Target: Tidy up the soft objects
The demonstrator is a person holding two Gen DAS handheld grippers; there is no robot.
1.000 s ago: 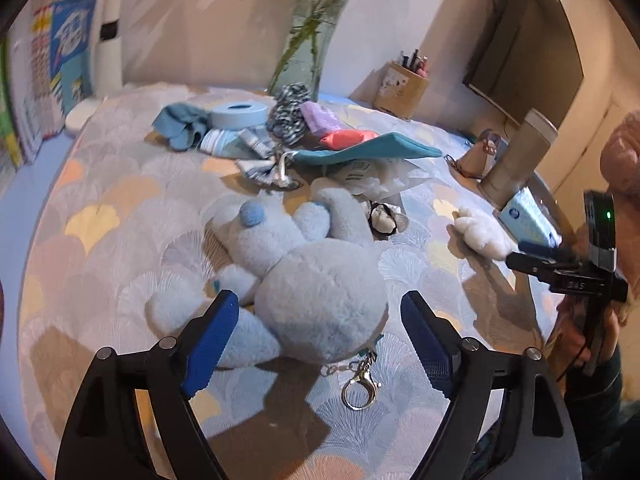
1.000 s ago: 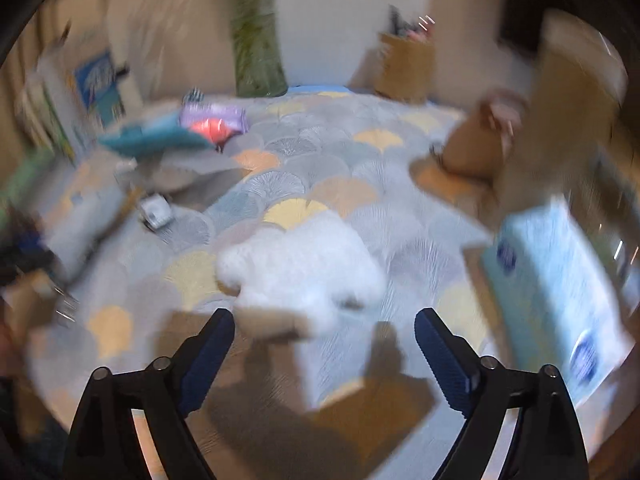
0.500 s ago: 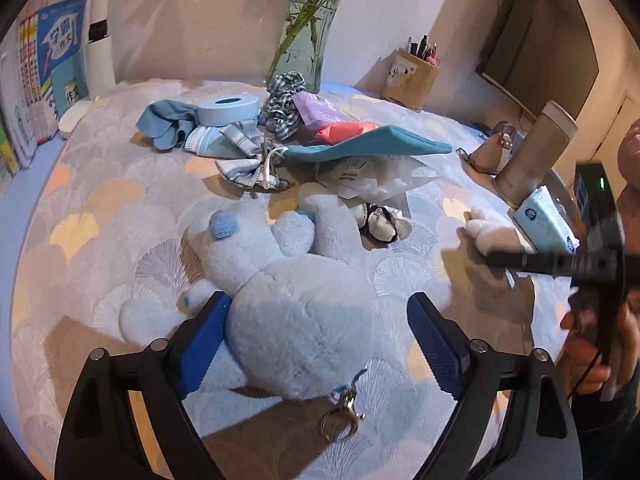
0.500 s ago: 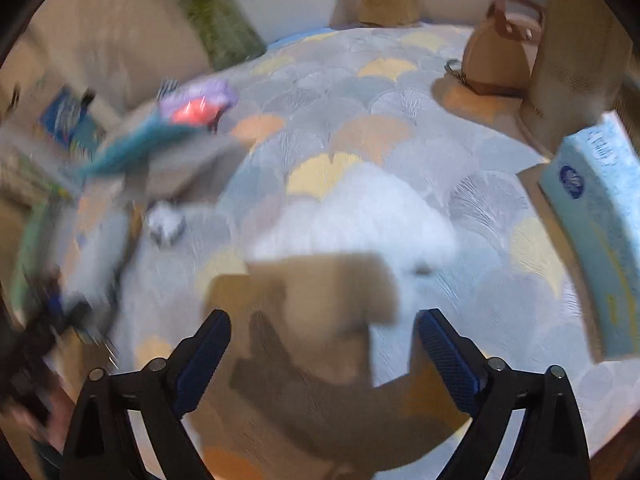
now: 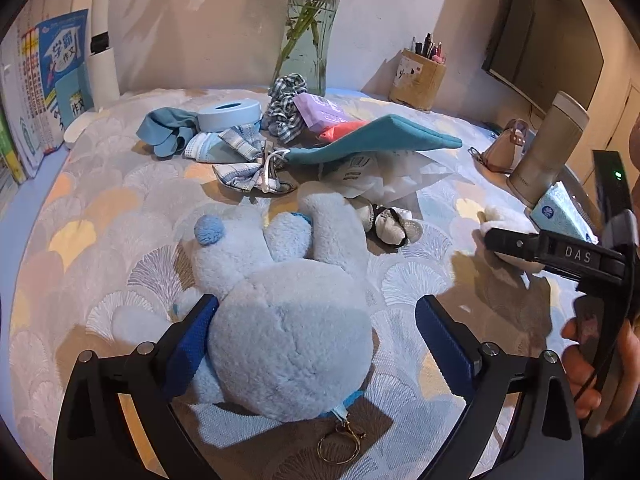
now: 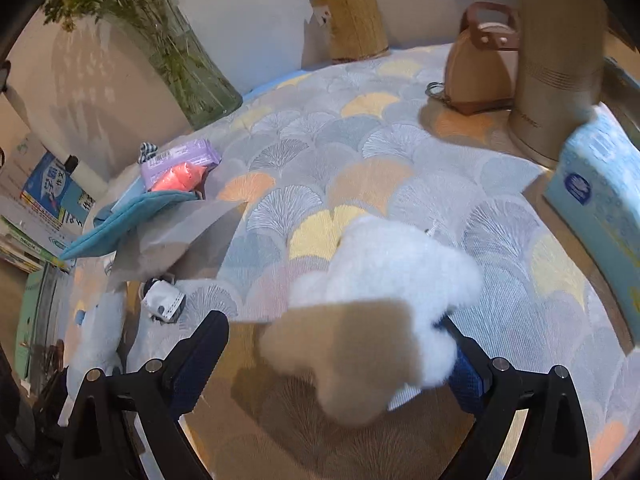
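Lengthwise, blue plush (image 5: 292, 320) lies between spread jaws, head away

This is a room in a home, probably a study corner or a living room. A counter (image 5: 100, 208) with a patterned cloth carries household things: a glass vase (image 5: 308, 44) with green stems at the upper centre, a pen holder (image 5: 418, 80) at the upper right, children's schoolbooks (image 5: 60, 72) at the left edge, a tissue pack (image 6: 600, 200) at the right, and a dark screen (image 5: 548, 40) on the wall.
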